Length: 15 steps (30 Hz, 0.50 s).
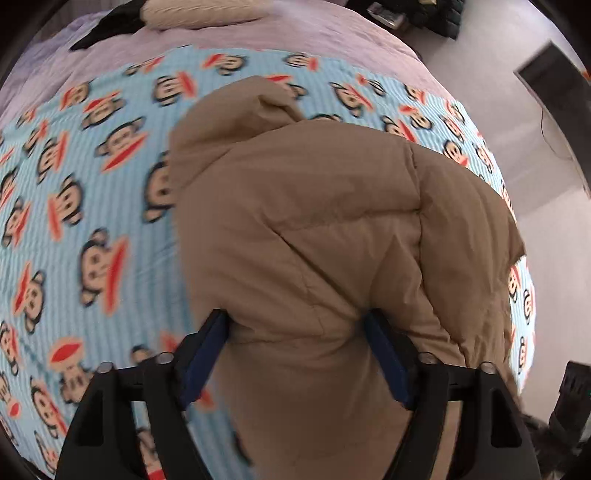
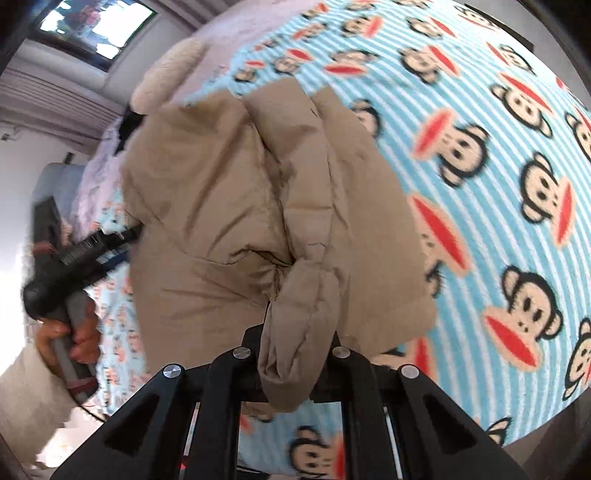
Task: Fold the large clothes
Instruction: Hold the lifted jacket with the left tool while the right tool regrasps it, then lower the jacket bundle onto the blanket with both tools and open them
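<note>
A tan puffy hooded jacket (image 1: 314,206) hangs over the bed with the blue monkey-print blanket (image 1: 74,206). My left gripper (image 1: 295,325) has its blue-padded fingers (image 1: 207,354) wide apart on either side of a thick bunch of the jacket's lower fabric, which fills the gap. In the right wrist view the jacket (image 2: 229,192) hangs in front of the camera. My right gripper (image 2: 299,343) is shut on a bunched fold of the jacket. The left gripper's handle (image 2: 74,258) and the hand holding it show at the left of that view.
A cream pillow (image 1: 199,14) and a dark garment (image 1: 110,26) lie at the head of the bed on a lilac sheet (image 1: 295,33). The floor (image 1: 517,147) and a dark cabinet (image 1: 554,81) are to the right. A window (image 2: 96,26) is behind.
</note>
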### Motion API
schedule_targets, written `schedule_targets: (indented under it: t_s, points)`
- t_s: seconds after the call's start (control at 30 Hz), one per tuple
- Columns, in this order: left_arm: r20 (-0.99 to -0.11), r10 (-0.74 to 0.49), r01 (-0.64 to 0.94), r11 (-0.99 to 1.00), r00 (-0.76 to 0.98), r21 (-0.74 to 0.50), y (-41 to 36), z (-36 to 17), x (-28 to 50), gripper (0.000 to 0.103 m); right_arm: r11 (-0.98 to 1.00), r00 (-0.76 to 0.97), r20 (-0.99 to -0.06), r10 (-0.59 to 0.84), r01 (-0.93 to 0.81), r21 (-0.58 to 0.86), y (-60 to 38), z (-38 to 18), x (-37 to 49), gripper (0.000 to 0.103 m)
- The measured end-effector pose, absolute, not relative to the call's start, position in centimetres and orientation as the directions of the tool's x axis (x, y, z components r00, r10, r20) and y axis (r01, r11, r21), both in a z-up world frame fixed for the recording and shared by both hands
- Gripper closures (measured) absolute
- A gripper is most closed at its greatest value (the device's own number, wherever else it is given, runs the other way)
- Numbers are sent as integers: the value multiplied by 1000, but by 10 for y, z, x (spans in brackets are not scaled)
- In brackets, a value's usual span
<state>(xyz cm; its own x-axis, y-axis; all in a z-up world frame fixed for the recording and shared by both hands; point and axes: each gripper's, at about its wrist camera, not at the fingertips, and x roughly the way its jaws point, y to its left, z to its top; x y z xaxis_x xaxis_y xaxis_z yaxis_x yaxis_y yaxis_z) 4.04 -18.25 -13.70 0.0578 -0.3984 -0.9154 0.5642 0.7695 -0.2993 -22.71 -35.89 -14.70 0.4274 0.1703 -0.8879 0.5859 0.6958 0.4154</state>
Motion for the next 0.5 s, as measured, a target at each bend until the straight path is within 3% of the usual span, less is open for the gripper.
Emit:
schedule_targets:
  t_s: [0.13, 0.27, 0.33, 0.37, 0.4, 0.5]
  points:
    - [-932, -351, 630, 745, 92, -218, -212, -142, 28, 17, 610, 403, -886, 228, 651, 452, -380, -165, -245, 87]
    - [-933, -352, 609, 758, 79, -234, -211, -144, 33, 17, 605, 533, -834, 144, 620, 500, -397, -116, -264, 78]
    - [-933, -351, 615, 753, 77, -232, -210, -145, 33, 17, 616, 593, -796, 119, 585, 528, -406, -94, -264, 57]
    - [-934, -349, 619, 752, 81, -227, -211, -145, 32, 17, 619, 624, -772, 125, 559, 552, -411, -86, -260, 38]
    - [-934, -348, 618, 753, 83, -226, -211, -145, 31, 17, 619, 650, -743, 161, 520, 589, -417, -83, -249, 33]
    - [-935, -345, 615, 757, 85, -223, -212, -143, 30, 17, 602, 646, -713, 272, 464, 650, -428, -99, -203, 33]
